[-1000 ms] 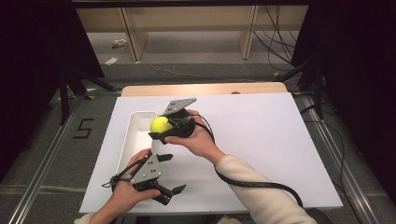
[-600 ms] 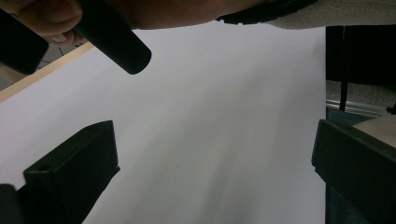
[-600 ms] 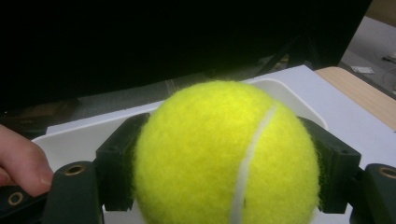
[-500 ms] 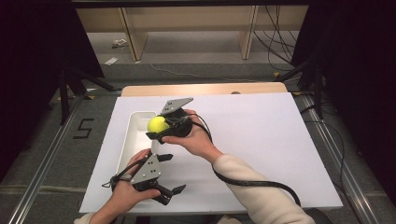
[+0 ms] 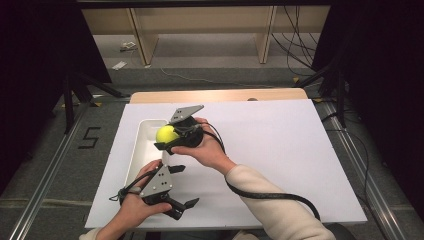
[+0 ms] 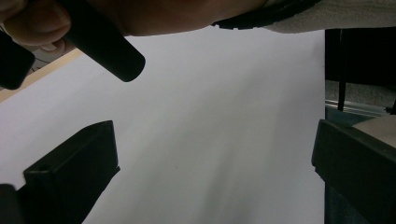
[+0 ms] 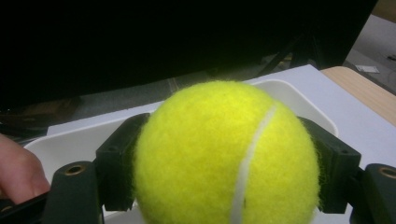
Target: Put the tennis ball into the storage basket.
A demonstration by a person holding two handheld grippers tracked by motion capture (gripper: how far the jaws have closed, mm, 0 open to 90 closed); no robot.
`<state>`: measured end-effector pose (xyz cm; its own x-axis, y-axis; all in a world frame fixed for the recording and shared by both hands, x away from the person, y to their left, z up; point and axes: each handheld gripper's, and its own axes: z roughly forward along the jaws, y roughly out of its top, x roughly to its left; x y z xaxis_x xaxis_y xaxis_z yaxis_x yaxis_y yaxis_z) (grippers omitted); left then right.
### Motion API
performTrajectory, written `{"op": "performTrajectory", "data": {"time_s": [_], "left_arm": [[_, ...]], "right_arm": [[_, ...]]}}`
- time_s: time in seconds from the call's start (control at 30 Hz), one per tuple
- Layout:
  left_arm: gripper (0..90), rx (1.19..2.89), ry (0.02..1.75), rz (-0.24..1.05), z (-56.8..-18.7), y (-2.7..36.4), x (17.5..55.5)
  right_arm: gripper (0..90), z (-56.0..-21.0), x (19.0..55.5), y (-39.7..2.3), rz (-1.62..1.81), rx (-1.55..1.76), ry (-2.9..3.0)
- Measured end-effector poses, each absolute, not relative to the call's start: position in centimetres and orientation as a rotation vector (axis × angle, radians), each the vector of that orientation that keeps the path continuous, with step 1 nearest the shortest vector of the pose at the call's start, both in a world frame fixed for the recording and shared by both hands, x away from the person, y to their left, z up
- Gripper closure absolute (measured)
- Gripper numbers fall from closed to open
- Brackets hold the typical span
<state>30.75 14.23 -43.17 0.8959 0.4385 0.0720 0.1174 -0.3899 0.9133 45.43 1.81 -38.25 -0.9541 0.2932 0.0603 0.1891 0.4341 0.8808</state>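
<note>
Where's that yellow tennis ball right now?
In the high view the tennis ball sits left of centre, clamped in the right tool above the white tray, whose rim shows behind it in the right gripper view.

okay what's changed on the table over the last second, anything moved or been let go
Hardly anything. The right gripper stays shut on the tennis ball, held over the white tray, shifted at most a hair across the three high views. Nothing was let go or picked up. The left gripper stays open and empty near the front edge of the white board, and the tray has not moved.
</note>
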Motion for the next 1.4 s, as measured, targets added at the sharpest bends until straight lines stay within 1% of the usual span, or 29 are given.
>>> {"op": "performTrajectory", "data": {"time_s": [1.4], "left_arm": [[0.0,1.959,0.403,0.364,-43.1,14.3,30.8]], "right_arm": [[26.4,-38.1,46.2,3.7,1.536,0.414,2.606]]}}
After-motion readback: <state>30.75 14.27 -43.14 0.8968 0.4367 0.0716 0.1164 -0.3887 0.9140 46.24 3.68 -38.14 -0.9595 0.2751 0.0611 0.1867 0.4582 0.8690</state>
